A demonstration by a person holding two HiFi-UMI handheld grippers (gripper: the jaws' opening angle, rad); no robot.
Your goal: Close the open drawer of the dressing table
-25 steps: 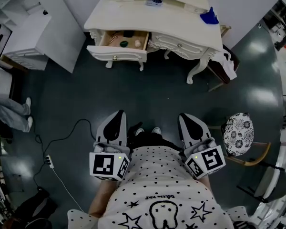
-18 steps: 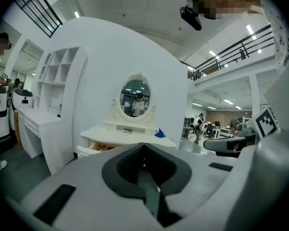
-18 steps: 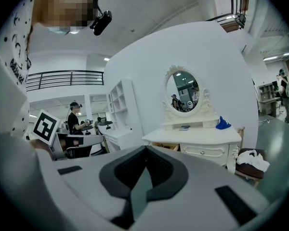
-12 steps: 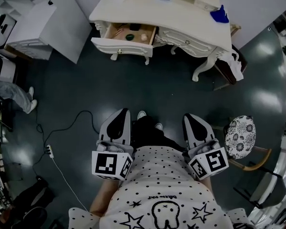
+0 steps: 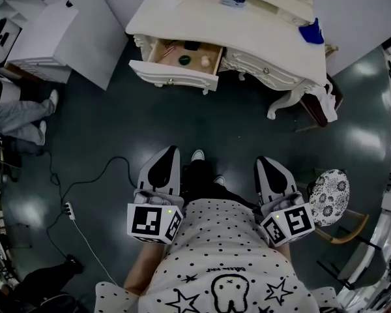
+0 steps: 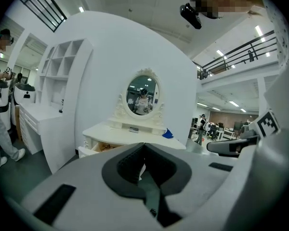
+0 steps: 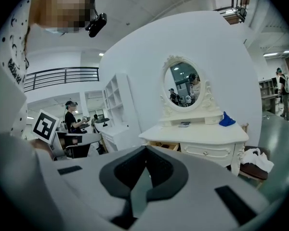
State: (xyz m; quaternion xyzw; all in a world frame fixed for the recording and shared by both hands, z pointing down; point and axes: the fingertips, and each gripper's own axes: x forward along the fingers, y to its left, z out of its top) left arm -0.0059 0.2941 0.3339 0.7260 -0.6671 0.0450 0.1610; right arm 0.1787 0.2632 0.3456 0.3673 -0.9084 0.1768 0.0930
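The drawer [image 5: 182, 60] hung pulled out from the left end of the desk's [image 5: 247, 31] front edge, its white front panel [image 5: 174, 77] jutting toward the person. Its inside lay open to view, with a dark green round thing [image 5: 184, 60] and a pale one [image 5: 205, 61] on its floor. The matching drawer on the right sat flush. A blue object [image 5: 311, 31] rested near the desk's right rear corner, and the oval mirror [image 6: 141, 95] stood at the back edge.

Neither tool had reached the furniture; a stretch of dark floor [image 5: 234, 129] lay between. The left gripper [image 5: 167, 152] had its fingers pressed together with nothing between them, and the right gripper [image 5: 264, 162] matched it, tips meeting and empty. That closed set probably suited the job, since shutting a drawer calls for a push on the front panel, not a grasp, and joined tips make a firm blunt end.

Both were carried low at the person's waist, one on each side of the body, marker cubes close to the spotted shirt [image 5: 215, 253]. They pointed ahead toward the desk and tipped slightly downward. The left one lined up more nearly with the drawer, so it seemed the likelier one to do the pushing.
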